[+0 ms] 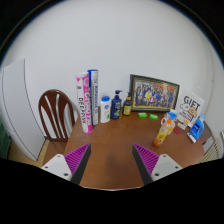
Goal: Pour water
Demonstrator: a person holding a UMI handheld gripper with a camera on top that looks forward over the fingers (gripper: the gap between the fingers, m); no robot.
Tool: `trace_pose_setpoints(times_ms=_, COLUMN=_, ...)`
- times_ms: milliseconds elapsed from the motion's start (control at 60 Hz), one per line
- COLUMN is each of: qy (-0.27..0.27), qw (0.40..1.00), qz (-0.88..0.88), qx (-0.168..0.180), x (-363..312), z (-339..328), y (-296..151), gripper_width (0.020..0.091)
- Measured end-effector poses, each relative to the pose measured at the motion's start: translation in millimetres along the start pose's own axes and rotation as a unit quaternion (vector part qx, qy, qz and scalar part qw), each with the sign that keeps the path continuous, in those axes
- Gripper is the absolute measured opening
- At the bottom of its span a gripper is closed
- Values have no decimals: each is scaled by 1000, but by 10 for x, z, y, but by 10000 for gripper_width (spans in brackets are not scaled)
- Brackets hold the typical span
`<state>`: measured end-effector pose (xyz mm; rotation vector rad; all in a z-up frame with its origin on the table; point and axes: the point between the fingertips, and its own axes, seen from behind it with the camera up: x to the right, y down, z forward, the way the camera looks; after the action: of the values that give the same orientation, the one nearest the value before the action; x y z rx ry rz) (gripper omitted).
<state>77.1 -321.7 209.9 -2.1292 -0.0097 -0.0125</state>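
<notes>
Fingers of your gripper (112, 160) stand apart, nothing between them, above the wooden table (115, 145). Beyond them to the right, a yellow-capped bottle (166, 129). Farther back, books (88, 100) and a framed picture (153, 95).

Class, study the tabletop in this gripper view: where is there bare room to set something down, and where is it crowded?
Bare wood table lies between the open gripper and the back row. Crowded along the wall: books, white bottle, blue bottle, framed picture, and around the yellow bottle.
</notes>
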Motion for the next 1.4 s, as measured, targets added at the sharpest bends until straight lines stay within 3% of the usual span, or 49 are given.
trace_pose_setpoints(times_ms=283, qy=14, qw=1000, qz=7, qx=-12, x=277, z=252, y=149, gripper_width=855)
trace_pose_setpoints(times_ms=550, qy=22, qw=999, qz=15, qx=18, x=1201, z=734, y=434, gripper_width=854)
trace_pose_setpoints(times_ms=867, qy=2, qw=999, qz=4, qx=46, x=2523, z=1772, y=602, gripper_width=854)
trace_pose_setpoints(times_ms=1133, qy=-11, qw=998, qz=1, qx=58, x=3035, z=2755, y=613, gripper_width=854)
trace_pose_setpoints(times_ms=1183, qy=-20, qw=998, qz=0, qx=63, x=3059, z=2911, y=620, gripper_width=837)
trace_pose_setpoints(times_ms=1400, qy=-43, qw=996, qz=4, qx=76, x=3068, z=3328, y=648, gripper_width=603)
